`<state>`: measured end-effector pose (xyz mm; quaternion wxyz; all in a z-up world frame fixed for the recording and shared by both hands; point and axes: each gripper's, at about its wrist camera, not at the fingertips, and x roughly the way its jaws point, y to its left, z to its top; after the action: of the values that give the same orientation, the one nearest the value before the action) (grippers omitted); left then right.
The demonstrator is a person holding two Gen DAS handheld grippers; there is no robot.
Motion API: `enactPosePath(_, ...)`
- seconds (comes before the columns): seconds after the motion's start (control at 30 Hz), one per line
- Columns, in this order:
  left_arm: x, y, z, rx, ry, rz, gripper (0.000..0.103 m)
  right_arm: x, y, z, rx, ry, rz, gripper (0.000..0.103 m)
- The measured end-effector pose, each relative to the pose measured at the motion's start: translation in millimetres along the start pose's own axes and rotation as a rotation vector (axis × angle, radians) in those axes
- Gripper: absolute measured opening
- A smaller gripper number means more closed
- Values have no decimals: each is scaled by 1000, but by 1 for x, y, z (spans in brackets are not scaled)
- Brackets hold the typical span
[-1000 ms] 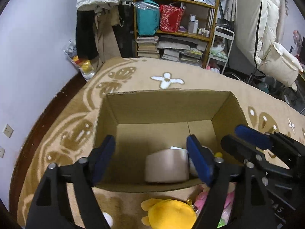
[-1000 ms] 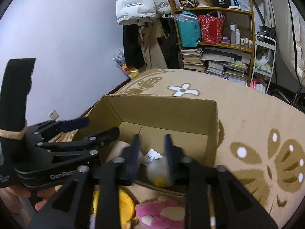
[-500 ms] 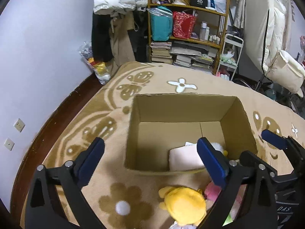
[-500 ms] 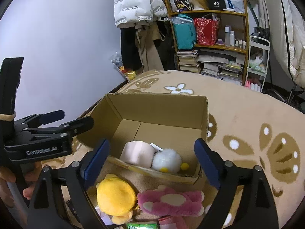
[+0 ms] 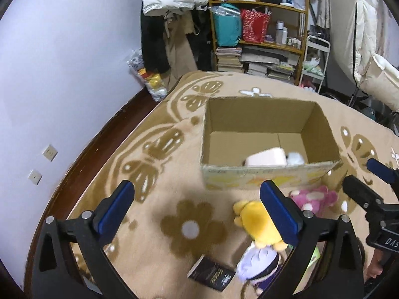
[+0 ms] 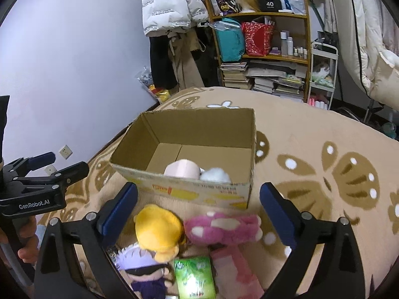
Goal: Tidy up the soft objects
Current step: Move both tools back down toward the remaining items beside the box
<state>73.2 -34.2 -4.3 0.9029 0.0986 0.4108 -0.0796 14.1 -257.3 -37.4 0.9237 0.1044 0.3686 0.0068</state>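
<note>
Box [image 6: 189, 174] on the rug [image 6: 311, 149] now holds two soft items: pink cushion [image 6: 182, 169] and white fluffy toy [image 6: 215, 174], side by side against the near wall. A second ago each sat between a pair of jaws inside the box; both are dropped now.

Left gripper [image 5: 197, 211] and right gripper [image 6: 198, 208] have just been opening, jaws wide, nothing between the pads. Both have pulled back out of the box and sit over the pile in front of it.

Still on the rug, just short of the box: yellow plush [image 6: 157, 234], pink plush [image 6: 222, 226] touching it, purple-haired doll [image 6: 142, 266], green packet [image 6: 194, 276], and a pink item [image 6: 234, 269] under the pink plush, probably cloth, too blurred to say. Dark booklet [image 5: 212, 276] lies beside the doll.

So one drop is done and the next pick is likely: yellow plush falls nearest the left jaws, pink plush the right.
</note>
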Motion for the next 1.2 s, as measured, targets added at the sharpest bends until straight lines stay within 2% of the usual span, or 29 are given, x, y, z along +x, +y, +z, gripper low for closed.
enactPosePath(0.3,-7,12,-31,-11,98,26,100,-19,7,-22,15,40,7,102)
enactPosePath(0.43,-5,19,-41,-59,178,-6,100,-22,12,-31,18,65,25,102)
enactPosePath(0.6,-2,23,-49,-80,217,3,100,-15,20,-41,-1,132,28,102)
enactPosePath(0.83,15,29,-56,-119,294,-4,100,-4,23,-45,-15,174,15,102)
enactPosePath(1.0,33,26,-63,-131,366,4,100,17,18,-51,8,270,2,95)
enactPosePath(1.2,50,24,-71,-151,419,15,100,44,12,-61,52,372,10,95)
